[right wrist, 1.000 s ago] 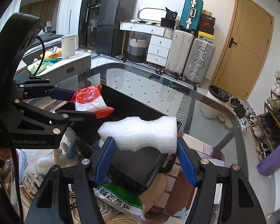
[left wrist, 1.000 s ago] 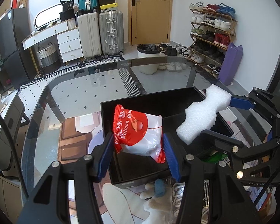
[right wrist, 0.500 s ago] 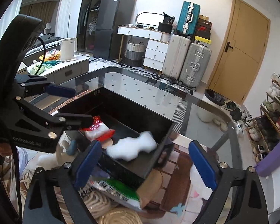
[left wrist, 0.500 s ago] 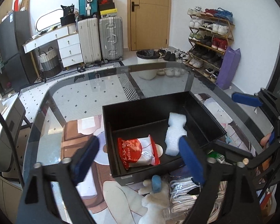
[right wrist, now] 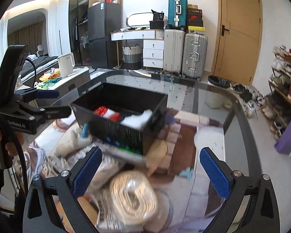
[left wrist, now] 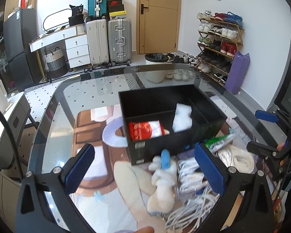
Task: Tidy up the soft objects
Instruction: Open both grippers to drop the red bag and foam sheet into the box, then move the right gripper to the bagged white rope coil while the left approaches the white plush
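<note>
A black divided box (left wrist: 157,95) stands on the glass table. Inside it lie a red-and-white bag (left wrist: 145,130) and a white foam piece (left wrist: 181,117), side by side; both also show from the right as the bag (right wrist: 106,113) and the foam (right wrist: 137,120). My left gripper (left wrist: 143,151) hovers before the box's near wall, jaws opening wide, nothing between them. My right gripper (right wrist: 150,153) hangs over a coil of pale rope (right wrist: 133,196), jaws opening too, holding nothing. A white plush toy (left wrist: 162,178) lies in front of the box.
A pile sits at the box's near side: white cords (left wrist: 190,176), a green packet (left wrist: 217,141), the rope coil. The other gripper shows at each view's edge. Beyond the glass table (left wrist: 83,89) are suitcases, a drawer unit, a shoe rack and a door.
Both grippers opened and let go: the bag and the foam dropped into the box. Both grippers then drew back from the box toward the pile at its near side.
</note>
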